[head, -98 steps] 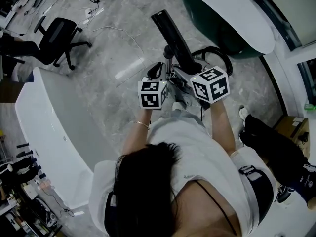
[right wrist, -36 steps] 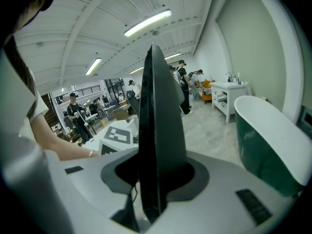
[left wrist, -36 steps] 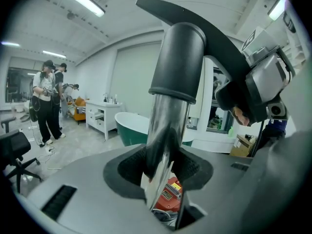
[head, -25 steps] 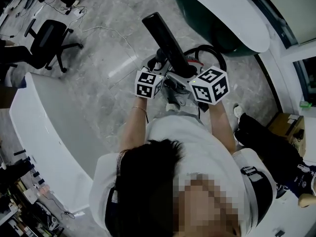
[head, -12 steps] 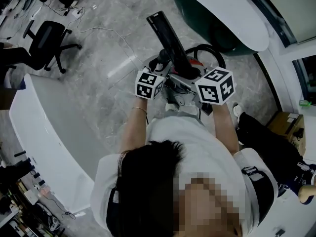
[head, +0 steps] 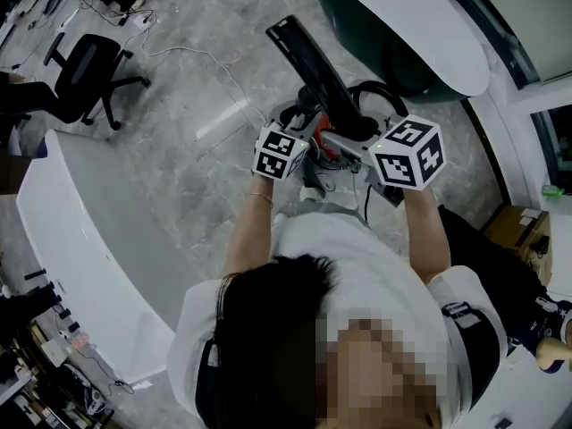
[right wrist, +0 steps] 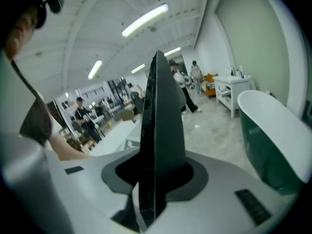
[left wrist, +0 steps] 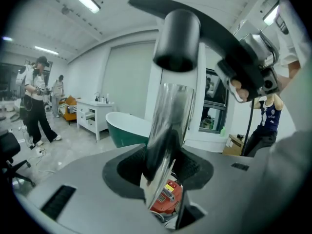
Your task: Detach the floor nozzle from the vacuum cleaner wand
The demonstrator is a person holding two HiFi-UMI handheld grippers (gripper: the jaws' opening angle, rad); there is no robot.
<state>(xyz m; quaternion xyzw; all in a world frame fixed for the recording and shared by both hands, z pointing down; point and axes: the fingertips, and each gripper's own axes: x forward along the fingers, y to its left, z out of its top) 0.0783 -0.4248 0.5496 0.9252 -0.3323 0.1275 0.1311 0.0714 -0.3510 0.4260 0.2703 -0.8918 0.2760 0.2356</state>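
Observation:
My left gripper (head: 308,141) is shut on the shiny metal wand (left wrist: 168,126), which stands upright between its jaws. Above the wand's top, the black neck (left wrist: 178,40) of the floor nozzle hangs with a small gap showing under its open end. My right gripper (head: 353,137) is shut on the black floor nozzle (head: 313,61); in the right gripper view the nozzle (right wrist: 161,130) rises edge-on from between the jaws. The red vacuum body (head: 329,147) sits on the floor below both grippers, with its black hose (head: 380,92) looped behind.
A green bathtub with a white rim (head: 402,25) stands just beyond the vacuum. A white curved counter (head: 80,231) runs along the left, with an office chair (head: 85,70) past it. A cable (head: 223,79) lies on the floor. Another person (head: 483,248) stands at the right.
My right gripper has risen and moved right with the nozzle, and the nozzle's neck has come away from the wand's top. The left gripper has barely shifted on the wand.

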